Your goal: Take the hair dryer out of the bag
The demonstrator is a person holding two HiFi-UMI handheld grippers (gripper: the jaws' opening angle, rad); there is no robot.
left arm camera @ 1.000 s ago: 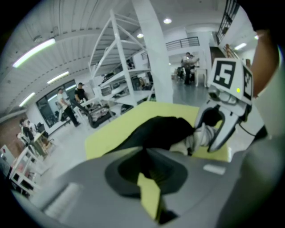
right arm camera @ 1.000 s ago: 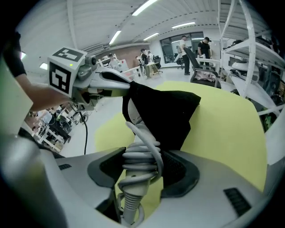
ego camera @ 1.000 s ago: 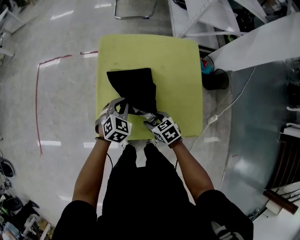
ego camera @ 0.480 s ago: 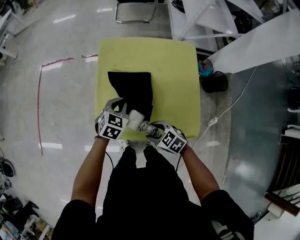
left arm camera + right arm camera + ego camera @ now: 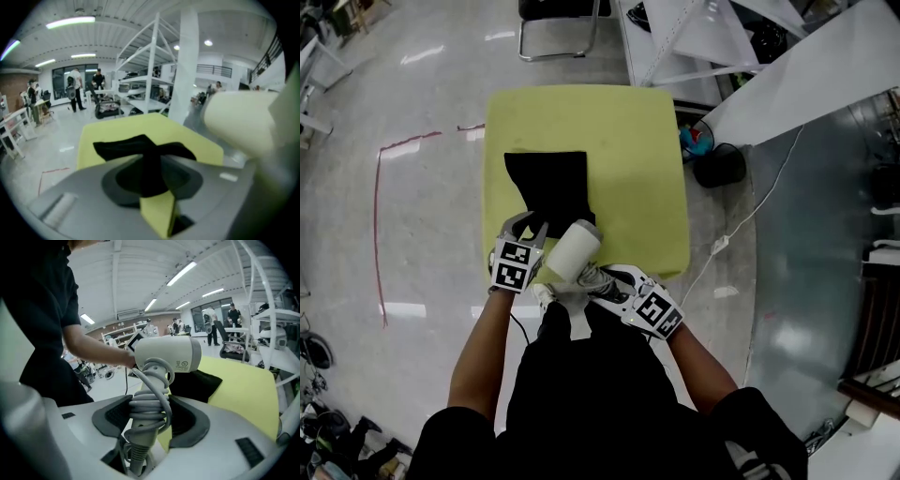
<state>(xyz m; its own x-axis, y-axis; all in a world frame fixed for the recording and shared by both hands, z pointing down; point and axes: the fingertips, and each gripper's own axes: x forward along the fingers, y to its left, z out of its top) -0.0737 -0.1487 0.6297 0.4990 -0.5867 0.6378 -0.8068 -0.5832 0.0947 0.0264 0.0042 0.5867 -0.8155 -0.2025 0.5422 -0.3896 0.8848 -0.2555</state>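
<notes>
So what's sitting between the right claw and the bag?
The hair dryer: the right claw grips its cord-wrapped handle, with the black bag behind it on the yellow pad. The right gripper view shows it.

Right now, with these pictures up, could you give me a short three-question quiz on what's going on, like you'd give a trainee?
1. True or false: the hair dryer is fully inside the black bag.
2. What is wound around the hair dryer's handle? A) a grey cord B) a red ribbon C) nothing
3. Fill in: the right claw is closed on the hair dryer's ____.

Key:
1. False. It is out of the bag, which lies on the yellow-green table.
2. A.
3. Handle.
</notes>
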